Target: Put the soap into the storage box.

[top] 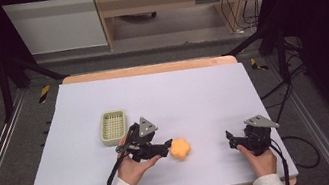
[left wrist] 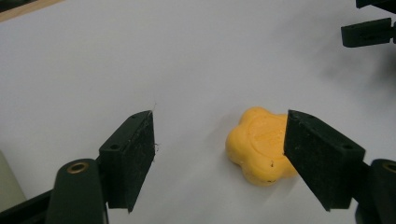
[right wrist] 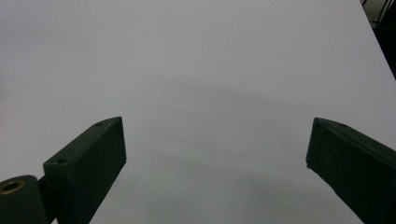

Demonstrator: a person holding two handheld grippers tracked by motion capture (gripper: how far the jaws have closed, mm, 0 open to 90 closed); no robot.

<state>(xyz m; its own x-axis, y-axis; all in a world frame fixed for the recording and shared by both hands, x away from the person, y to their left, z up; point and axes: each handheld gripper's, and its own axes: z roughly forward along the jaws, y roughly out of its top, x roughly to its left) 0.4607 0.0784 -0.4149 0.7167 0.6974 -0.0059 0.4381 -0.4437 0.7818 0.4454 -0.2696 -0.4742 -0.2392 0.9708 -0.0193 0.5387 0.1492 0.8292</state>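
1. Nearest the person, the left gripper (top: 166, 148) is held low over the table (top: 203, 91), jaws wide apart and holding nothing. In the left gripper view, the orange flower-shaped toy (left wrist: 261, 147) lies flat on the table toward the right-hand jaw, not yet centred between the two.
2. The right gripper (top: 231, 141) rests well apart to the right, jaws also spread and empty, pointed toward the toy.
3. In the high view the toy (top: 180, 148) sits just beyond the left gripper's tips, between the two grippers.
4. Farther back and to the left stands a small green basket (top: 113, 128), with nothing visible in it.
5. My reading: the step in hand is the reach for the toy. Next, the left gripper should shift until the toy sits midway between the jaws, lower, then close; the basket looks the likely destination.
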